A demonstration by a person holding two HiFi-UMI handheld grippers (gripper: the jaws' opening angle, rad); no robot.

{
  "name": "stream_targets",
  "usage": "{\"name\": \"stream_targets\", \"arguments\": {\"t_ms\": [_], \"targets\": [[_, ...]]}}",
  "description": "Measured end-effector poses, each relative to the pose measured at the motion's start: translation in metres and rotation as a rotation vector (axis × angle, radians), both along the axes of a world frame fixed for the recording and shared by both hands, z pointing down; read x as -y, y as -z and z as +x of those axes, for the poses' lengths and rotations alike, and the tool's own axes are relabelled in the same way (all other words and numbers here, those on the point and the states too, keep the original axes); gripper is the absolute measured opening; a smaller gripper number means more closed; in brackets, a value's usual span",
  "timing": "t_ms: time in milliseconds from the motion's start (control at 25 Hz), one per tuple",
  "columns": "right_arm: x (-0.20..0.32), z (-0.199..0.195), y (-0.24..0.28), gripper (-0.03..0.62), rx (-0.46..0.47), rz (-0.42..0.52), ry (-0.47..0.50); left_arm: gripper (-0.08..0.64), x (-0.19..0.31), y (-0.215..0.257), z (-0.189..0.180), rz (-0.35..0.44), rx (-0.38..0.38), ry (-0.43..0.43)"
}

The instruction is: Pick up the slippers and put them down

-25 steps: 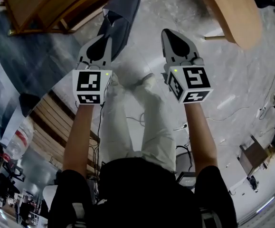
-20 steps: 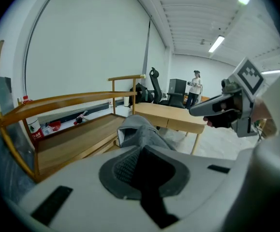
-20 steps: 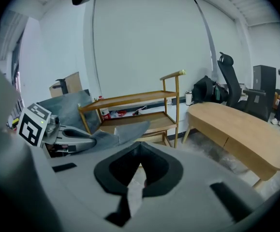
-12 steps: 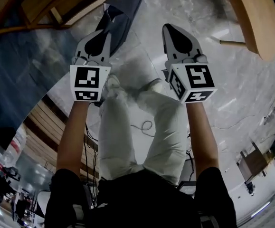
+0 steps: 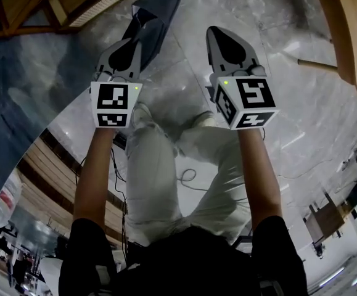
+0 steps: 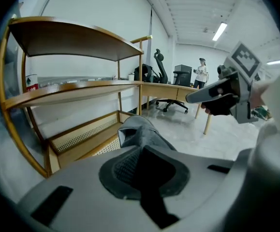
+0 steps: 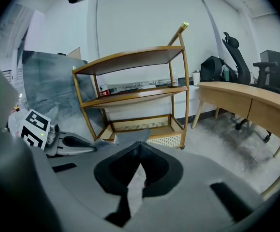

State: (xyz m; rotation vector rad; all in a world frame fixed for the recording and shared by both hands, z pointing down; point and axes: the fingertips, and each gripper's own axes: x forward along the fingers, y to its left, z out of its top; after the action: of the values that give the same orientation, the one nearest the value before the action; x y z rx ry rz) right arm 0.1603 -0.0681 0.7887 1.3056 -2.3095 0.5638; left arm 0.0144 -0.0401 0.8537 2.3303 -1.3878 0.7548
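Two grippers are held out side by side over the pale marble floor (image 5: 289,97). The left gripper (image 5: 132,47) has its jaws pressed together on one end of a dark grey slipper (image 5: 156,11) — the rest of it sticks out ahead of the tips, near the front edge of the bottom shelf of a wooden rack (image 7: 130,95). The right gripper (image 5: 222,39) has its jaws closed tip to tip with nothing between them — it is clear of the slipper.
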Motion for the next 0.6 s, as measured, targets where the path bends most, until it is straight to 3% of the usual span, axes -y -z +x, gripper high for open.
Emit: {"name": "stream_targets", "arguments": {"t_ms": [600], "targets": [[0.011, -0.047, -0.133, 0.000, -0.012, -0.017, 0.083, 0.015, 0.014, -0.119, -0.040, 0.018, 0.000, 0.070]]}}
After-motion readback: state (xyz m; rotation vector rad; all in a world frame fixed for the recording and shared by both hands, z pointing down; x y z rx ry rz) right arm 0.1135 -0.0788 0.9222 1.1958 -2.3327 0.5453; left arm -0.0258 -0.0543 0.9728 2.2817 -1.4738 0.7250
